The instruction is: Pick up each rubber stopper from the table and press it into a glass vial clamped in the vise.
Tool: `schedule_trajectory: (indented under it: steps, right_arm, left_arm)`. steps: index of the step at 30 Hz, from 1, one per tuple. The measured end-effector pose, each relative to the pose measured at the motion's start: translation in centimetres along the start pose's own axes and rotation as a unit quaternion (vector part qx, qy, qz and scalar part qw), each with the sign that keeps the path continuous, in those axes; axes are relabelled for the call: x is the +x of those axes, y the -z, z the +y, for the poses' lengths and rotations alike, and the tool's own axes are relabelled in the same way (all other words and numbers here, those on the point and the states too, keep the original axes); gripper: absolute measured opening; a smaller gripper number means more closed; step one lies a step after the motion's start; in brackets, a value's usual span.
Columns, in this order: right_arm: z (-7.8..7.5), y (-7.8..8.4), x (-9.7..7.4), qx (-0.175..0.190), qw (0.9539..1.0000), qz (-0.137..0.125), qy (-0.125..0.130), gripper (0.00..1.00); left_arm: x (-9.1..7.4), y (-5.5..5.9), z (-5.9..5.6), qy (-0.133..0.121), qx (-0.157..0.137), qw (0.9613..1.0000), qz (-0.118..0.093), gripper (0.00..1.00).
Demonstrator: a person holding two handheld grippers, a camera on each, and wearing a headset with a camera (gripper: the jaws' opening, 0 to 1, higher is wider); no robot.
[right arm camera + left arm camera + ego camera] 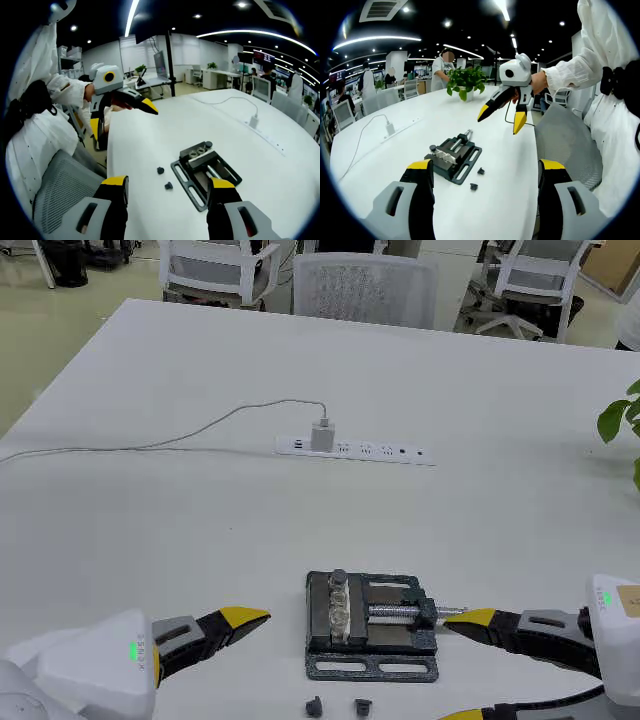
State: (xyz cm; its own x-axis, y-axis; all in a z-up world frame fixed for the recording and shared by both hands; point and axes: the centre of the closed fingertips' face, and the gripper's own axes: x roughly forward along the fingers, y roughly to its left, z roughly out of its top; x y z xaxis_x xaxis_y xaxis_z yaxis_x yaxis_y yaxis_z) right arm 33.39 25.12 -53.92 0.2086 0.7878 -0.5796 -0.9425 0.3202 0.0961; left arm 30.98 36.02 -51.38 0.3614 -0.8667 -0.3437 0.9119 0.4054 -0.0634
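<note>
**Head view**
Vise (370,630): dark, flat on the white table (200,520), screw handle to its right.
Vials (340,608): upright in a row, clamped between the vise's jaws; dark cap on the one at the vise's far end.
Stoppers (314,706): two, dark, loose on the table just off the vise's near edge, apart from each other.
Left gripper (240,632): left of the vise, near but apart from it, yellow tip toward it.
Right gripper (465,668): right of the vise, one tip just beside the screw handle; released, jaws wide apart, grasping nothing.
Power strip (355,449): well beyond the vise, white charger (322,433) plugged in.

**Left gripper view**
Left gripper (485,167): short of the vise (452,160); released, jaws wide apart, nothing between them.
Stoppers (481,171): on the table just beside the vise's base, toward this gripper.
Right gripper (501,120): raised above the table beyond the vise; released, empty, held by a hand in a white sleeve.
Plant (465,80): well beyond the vise.

**Right gripper view**
Right gripper (168,182): short of the vise (207,170); released, jaws wide apart, empty.
Vials (200,148): clamped in the vise at its far end.
Stoppers (160,170): on the table just left of the vise's base.
Left gripper (122,117): raised, well beyond the vise; released, empty.
</note>
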Motion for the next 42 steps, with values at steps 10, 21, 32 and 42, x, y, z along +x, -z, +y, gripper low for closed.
schedule_trajectory:
  steps: [10,21,32,42]
  right_arm:
    - [0.9,2.0,-0.7,0.013,0.9998,-0.010,0.005,0.70]
    - [1.7,3.5,-1.5,0.021,0.9996,-0.016,0.013,0.71]
    - [1.9,4.0,-1.9,0.027,0.9991,-0.023,0.023,0.71]
    - [1.9,4.5,-2.2,0.037,0.9984,-0.028,0.033,0.70]
  left_arm:
    - [0.3,1.3,0.2,0.002,0.000,0.9999,0.017,0.82]
    - [1.2,3.2,0.8,0.006,0.016,0.9985,0.053,0.72]
    - [2.6,5.8,1.8,0.003,0.018,0.9947,0.101,0.52]
    - [4.0,7.7,2.3,0.003,0.010,0.9905,0.137,0.35]
